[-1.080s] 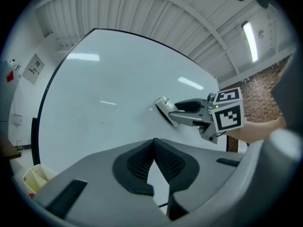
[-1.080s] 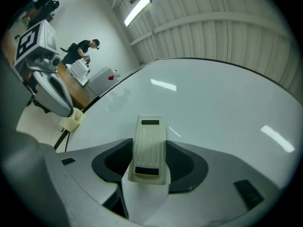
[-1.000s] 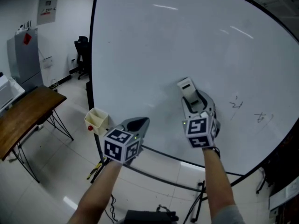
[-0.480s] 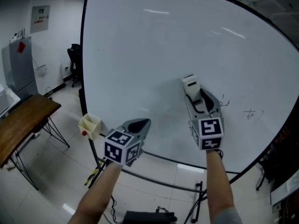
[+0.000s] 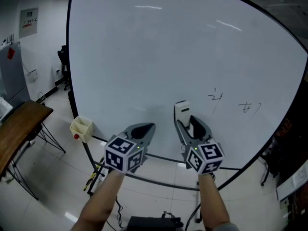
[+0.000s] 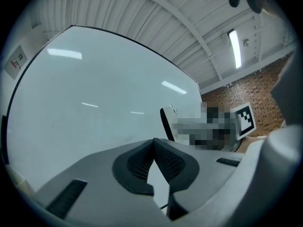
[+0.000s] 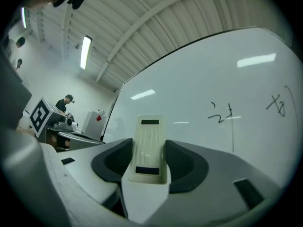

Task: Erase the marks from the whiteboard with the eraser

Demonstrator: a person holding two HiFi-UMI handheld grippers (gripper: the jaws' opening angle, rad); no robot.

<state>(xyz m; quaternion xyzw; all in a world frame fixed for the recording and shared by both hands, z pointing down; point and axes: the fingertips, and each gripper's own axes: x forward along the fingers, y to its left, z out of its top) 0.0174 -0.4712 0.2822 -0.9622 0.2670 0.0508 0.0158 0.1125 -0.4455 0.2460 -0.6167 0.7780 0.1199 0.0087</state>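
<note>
Whiteboard erasing, approach phase. The right gripper (image 5: 185,121) is clamped on the eraser (image 5: 182,110), its jaws pressed against the eraser's two long sides with the block filling the gap between them. The left gripper (image 5: 143,129) is fully closed, pad against pad, and holds nothing. Compared with a second ago, the right gripper and eraser sit lower and further left against the whiteboard (image 5: 144,52). The two handwritten marks, the nearer one (image 5: 216,96) and the farther one (image 5: 249,107), now lie up and to the right of the eraser rather than level with or below its tip. Both marks read as complete as before, so no wiping appears to have been done yet, and the next stroke would have to travel up and rightward to reach them. The left gripper has barely shifted. The eraser's long axis runs along the jaws: in the head view it stands close to upright, free end pointing up the board; in the right gripper view it extends straight away from the camera towards the board face (whether the free end actually touches the surface cannot be told). A small beige cup (image 5: 81,127) hangs by the board's lower left edge, well apart from both grippers.
</note>
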